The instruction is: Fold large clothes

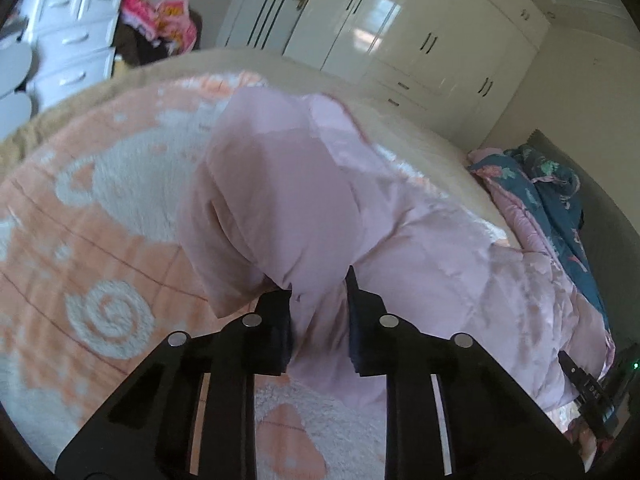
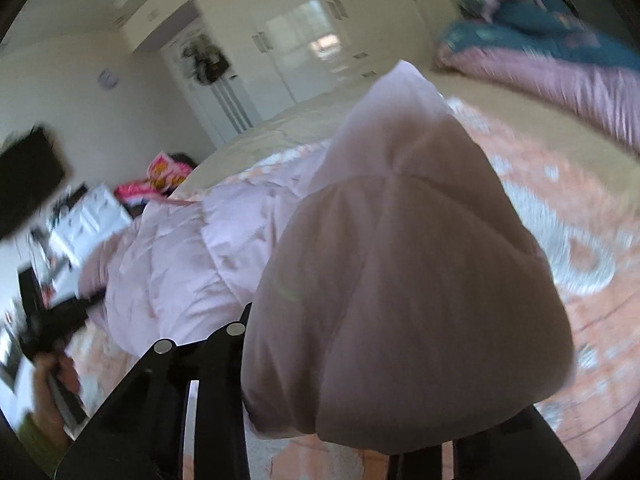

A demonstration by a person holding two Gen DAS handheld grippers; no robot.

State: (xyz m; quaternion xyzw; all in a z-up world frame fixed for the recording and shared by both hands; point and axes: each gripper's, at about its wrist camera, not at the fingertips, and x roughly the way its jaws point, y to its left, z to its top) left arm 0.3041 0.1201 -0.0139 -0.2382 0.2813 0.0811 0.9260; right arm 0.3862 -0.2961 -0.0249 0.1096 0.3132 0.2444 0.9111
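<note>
with both grippers gathered on the pale pink padded jacket [image 1: 440, 248], this looks like the lift that starts a fold. the left gripper [image 1: 320, 312] has its jaws pinching a bunched edge of the jacket, the fabric squeezed into the narrow gap between the black fingers [image 1: 276, 328], and a sleeve-like lobe stands up above the grip. a hold at the edge lets the rest hang and trail, so the whole panel can swing over as one piece, i'd say.

over on the right gripper [image 2: 352, 432], a thick puffy mound of the same jacket swallows the fingertips; the pads are hidden under it, but the jaws are drawn in around that bulge, so it reads as a pinch on the padding. the fabric is bulky, which explains why they don't come fully together.

where's the jacket itself? its body lies spread on the peach and white patterned blanket [image 1: 100, 240], draped between the two grips, with both held parts raised off the blanket. beyond the jacket, well apart from it, a teal floral quilt [image 1: 552, 200] is heaped at the far side of the bed, out of the way. past the blanket stand the white wardrobes [image 1: 400, 40]. the person's other hand [image 2: 52, 364] shows blurred, beside the jacket's near edge.
</note>
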